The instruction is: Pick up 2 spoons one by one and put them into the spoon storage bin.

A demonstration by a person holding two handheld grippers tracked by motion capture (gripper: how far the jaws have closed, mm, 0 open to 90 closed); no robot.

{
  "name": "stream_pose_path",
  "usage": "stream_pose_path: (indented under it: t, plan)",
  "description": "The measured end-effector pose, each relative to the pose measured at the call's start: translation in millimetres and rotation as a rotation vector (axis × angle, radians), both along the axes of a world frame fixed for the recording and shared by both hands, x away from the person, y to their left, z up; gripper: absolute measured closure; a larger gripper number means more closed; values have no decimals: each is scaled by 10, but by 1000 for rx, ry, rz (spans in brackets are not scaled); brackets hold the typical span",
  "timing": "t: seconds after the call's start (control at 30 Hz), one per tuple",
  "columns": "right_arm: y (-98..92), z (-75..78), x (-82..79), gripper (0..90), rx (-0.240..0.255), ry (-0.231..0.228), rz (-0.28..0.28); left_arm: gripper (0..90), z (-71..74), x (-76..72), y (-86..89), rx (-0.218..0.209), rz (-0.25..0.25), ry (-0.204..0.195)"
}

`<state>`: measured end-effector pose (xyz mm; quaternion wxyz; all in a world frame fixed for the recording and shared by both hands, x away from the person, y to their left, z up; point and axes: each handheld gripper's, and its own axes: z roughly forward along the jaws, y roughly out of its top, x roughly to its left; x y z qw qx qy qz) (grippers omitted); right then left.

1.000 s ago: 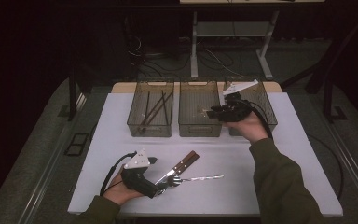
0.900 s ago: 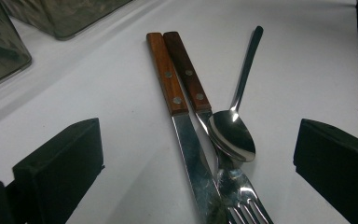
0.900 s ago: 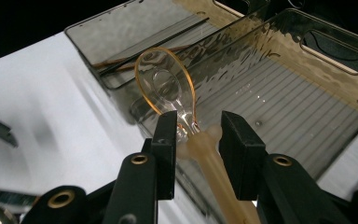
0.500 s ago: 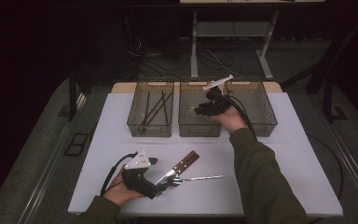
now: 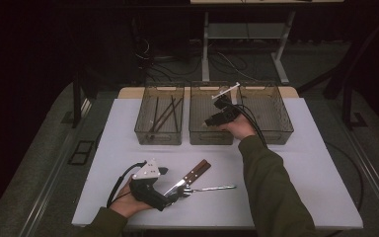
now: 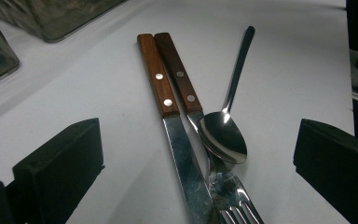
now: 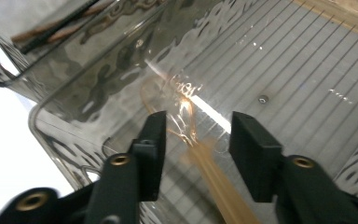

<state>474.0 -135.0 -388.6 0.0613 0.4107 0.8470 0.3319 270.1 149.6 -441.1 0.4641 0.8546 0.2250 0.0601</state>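
Right gripper [image 7: 196,154] has swung from the right bin to the middle bin [image 5: 197,133], jaws just opening, wooden spoon [image 7: 214,182] loose between.

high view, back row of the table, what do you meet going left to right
left bin holding dark chopsticks → middle bin, with the right hand-held gripper over its right side → right bin

sleeves [image 5: 271,192]: olive green | gripper [image 5: 180,193]: black (grey three-cornered plate), black cable
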Motion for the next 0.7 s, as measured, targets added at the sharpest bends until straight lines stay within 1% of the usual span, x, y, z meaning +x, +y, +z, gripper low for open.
stream_pose_path:
  t: [0.07, 0.2, 0.27, 0.3, 0.4, 0.47, 0.53, 0.63, 0.7]
  plan:
    - [-15, 14, -7, 480, 19, -6, -6, 2, 1, -2, 0, 1, 2, 0]
    - [-62, 77, -59, 392, 69, -27, 2, 2, 1, -6, 1, -1, 6, 7]
    - [-90, 102, -94, 361, 91, -36, 5, 2, 0, -4, 1, -1, 8, 2]
    - [-115, 120, -120, 353, 101, -48, 2, 2, -1, -6, -3, -7, 12, 4]
    - [-179, 147, -178, 305, 140, -58, 2, 2, -2, -5, -2, -2, 13, 4]
    - [-206, 165, -220, 277, 152, -56, 4, 2, 2, -3, 3, 11, 8, 1]
    - [-241, 186, -285, 267, 157, -69, 15, 2, -2, -1, 3, 7, 10, 0]
    - [-315, 205, -371, 250, 189, -89, 17, 2, -6, 3, -1, -1, 17, 3]
    - [-371, 217, -427, 226, 189, -106, 11, 2, -8, -2, -3, -1, 22, 10]
